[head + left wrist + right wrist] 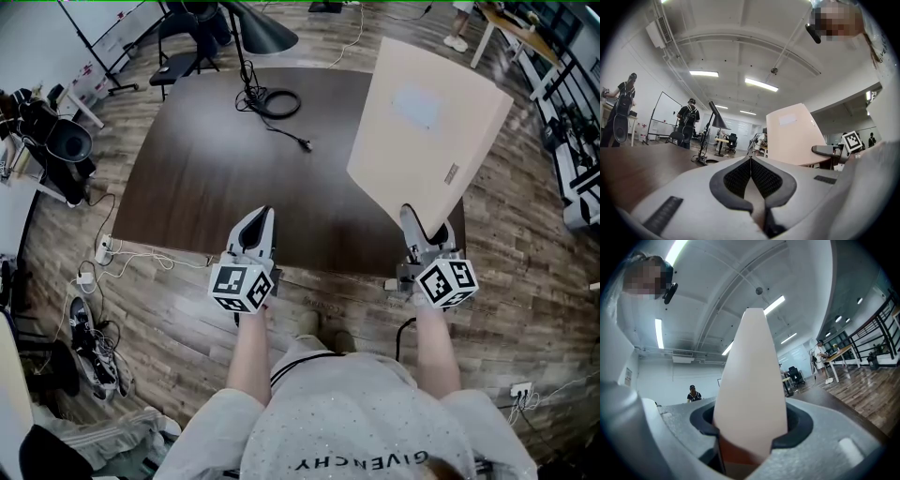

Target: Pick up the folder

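**Folder held up at the table's near right corner**

The right gripper (417, 232) has its 2 jaws clamped on the lower edge of the beige folder (427, 131). The folder stands tilted above the near right corner of the table (216, 178) and appears clear of the top. Gripping by the edge probably lets the broad sheet hang free. The left gripper (255, 232) sits over the table's near edge, jaws pressed together on nothing, likely spare. The folder's pale label (415, 105) looks blank, and its small edge tag is unreadable. The person's shirt (356, 441) reads "GIVENCHY".

left gripper (751, 160) jaws together, empty; pale folder (792, 133) beyond them
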Available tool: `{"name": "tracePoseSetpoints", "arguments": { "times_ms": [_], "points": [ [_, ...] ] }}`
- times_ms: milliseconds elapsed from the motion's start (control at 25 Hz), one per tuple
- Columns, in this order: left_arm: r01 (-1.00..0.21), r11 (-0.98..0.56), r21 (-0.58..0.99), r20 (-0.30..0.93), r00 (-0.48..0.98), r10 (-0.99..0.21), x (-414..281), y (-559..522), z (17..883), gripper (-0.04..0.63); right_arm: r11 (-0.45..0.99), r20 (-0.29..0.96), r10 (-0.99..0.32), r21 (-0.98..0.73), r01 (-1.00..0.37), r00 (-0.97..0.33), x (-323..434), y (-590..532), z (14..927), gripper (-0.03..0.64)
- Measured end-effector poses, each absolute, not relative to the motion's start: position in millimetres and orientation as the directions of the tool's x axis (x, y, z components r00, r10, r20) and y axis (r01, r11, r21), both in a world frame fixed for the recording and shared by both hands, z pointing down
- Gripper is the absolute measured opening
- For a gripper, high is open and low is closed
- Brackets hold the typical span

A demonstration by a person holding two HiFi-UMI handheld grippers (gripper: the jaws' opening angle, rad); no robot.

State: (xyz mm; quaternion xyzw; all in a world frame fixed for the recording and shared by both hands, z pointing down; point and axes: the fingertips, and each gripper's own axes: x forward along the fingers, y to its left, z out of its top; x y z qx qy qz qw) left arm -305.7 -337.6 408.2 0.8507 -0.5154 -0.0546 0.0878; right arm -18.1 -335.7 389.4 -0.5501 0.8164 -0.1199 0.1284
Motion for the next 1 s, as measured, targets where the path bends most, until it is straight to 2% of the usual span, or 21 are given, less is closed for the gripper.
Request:
{"name": "tracePoseSetpoints", "arguments": {
  "times_ms": [1000],
  "points": [
    [-0.861,-0.464,0.208,-0.001,0.475,-0.88,-297,-338,411,0.0,0.342,-0.067,-0.938,-0.342,-0.875,-0.34,-7,-332,395,0.268]
  ]
}}
